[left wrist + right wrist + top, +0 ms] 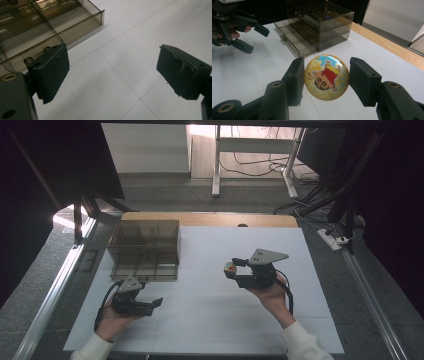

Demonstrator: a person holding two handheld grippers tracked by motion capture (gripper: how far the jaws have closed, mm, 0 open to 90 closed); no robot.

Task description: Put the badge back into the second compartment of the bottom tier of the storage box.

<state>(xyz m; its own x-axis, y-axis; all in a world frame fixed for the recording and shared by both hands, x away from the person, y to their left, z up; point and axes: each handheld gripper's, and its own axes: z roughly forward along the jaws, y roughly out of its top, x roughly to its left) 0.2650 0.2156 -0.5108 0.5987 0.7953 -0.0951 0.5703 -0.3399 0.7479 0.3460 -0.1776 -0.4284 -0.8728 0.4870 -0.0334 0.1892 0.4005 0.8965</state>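
High view: the right gripper (pixel 235 268) holds a round glittery cartoon badge (pixel 229 268) above the white table (pixel 210 320).

Left gripper view: jaws spread, empty, beside the smoky plastic drawer box (pixel 50 22).

Right gripper view: badge clamped edgewise between both fingers (pixel 295 75); keep it level, squeezing gently.

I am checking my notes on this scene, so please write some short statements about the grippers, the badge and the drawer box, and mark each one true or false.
1. The right gripper holds a round cartoon badge between its jaws. True.
2. The left gripper is shut on a small object. False: its jaws stand wide apart with nothing between them.
3. The lowest drawer of the smoky transparent drawer box is pulled out. True.
4. The badge lies inside the open drawer. False: it is in the right gripper, away from the box.
5. The table has a white surface. True.
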